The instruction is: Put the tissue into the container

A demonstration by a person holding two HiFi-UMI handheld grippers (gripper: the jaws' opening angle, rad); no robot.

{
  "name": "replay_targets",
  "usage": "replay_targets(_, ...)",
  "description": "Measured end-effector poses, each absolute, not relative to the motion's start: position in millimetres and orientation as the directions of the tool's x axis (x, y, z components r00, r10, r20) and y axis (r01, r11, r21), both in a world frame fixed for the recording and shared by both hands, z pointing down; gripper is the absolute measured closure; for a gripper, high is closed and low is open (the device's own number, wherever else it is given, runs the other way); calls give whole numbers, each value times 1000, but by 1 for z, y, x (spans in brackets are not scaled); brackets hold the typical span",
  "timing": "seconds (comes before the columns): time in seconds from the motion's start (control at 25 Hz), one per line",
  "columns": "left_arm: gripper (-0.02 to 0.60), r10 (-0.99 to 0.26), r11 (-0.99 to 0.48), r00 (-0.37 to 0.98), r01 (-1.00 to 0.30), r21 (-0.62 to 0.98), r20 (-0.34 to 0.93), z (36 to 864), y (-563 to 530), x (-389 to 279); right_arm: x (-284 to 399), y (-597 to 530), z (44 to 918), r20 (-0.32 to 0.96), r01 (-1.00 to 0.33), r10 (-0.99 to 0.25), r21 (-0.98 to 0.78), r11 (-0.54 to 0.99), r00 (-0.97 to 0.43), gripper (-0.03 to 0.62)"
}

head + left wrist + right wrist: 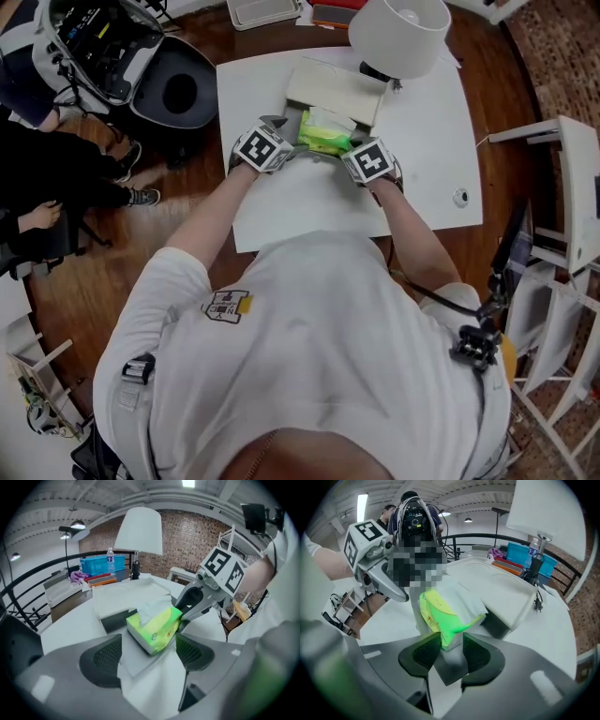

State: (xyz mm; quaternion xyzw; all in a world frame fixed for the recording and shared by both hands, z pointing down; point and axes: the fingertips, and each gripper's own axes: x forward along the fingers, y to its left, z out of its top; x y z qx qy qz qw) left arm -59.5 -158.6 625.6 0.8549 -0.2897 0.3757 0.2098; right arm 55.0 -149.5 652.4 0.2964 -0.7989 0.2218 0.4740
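On the white-covered round table [427, 155], the lime-green soft tissue pack [325, 134] lies at the shallow white box container's [333, 87] near edge. Your left gripper [147, 656] gapes wide. Your right gripper [451, 651] stands part-open round the pack's right end. The pack looks light and squashy, so pinch its short ends gently.

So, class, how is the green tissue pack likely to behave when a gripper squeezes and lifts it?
The tissue pack looks like a soft plastic-wrapped bundle, so it would probably dent under a squeeze, not stay stiff. Its glossy wrap may be a little slippery. The white tissue poking from its top looks loose and would likely flop.
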Motion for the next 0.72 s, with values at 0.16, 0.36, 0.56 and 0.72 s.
replay_targets(0.16,238,-417,-707,576,-692,147,703,607,-168,-61,69,-171,631,845,-722,-306,-128,680,-438,430)
replay_targets(0.36,238,-505,-662,615,-726,186,606,592,-134,-70,70,-159,594,727,-752,-453,-131,647,-516,464)
replay_targets(0.56,244,-497,-670,669,-701,245,553,591,-93,-55,73,-126,576,653,-753,-509,-146,642,-561,499)
replay_targets(0.72,301,-467,-690,698,-671,270,542,594,-54,-51,59,-79,585,667,-724,-471,-151,673,-577,513)
